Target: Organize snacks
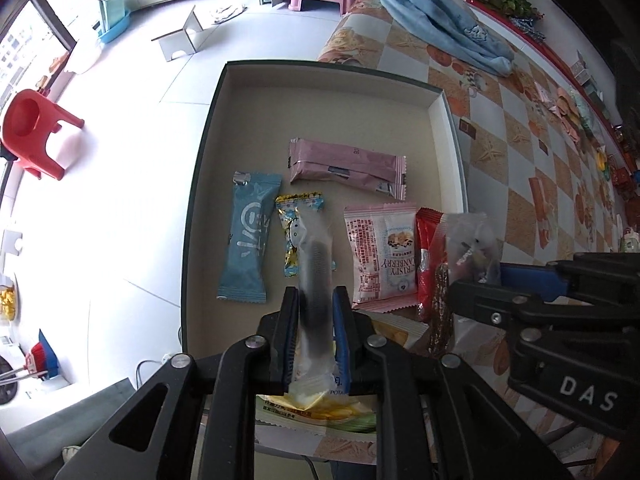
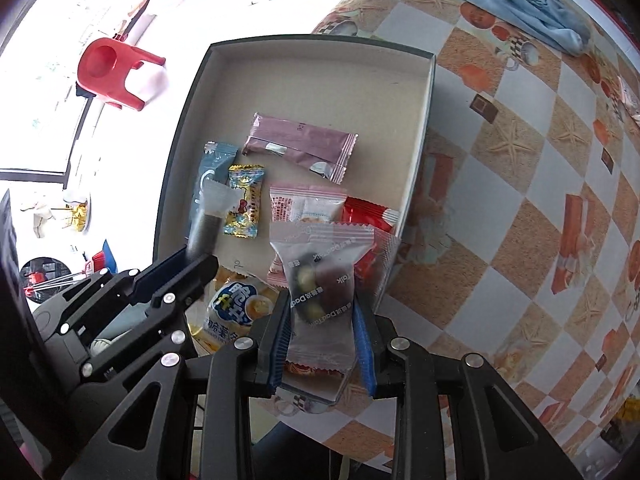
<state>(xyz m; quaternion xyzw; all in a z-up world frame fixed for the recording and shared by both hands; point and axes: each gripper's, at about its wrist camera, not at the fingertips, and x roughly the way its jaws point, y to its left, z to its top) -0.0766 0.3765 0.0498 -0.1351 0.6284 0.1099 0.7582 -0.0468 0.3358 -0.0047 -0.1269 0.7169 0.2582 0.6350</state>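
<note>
Left wrist: clear cookie sleeve (image 1: 316, 276) between left gripper (image 1: 316, 300) fingers

Pink wrapper (image 1: 347, 167); blue packet (image 1: 249, 237); checkered tablecloth (image 1: 516, 152)

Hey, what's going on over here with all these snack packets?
A person is sorting snacks into a shallow box on the table, a handheld gripper in each hand. The left gripper holds a clear packet with a dark stick; the right gripper holds a clear packet of dark pieces. Several packets already lie inside the box.
</note>
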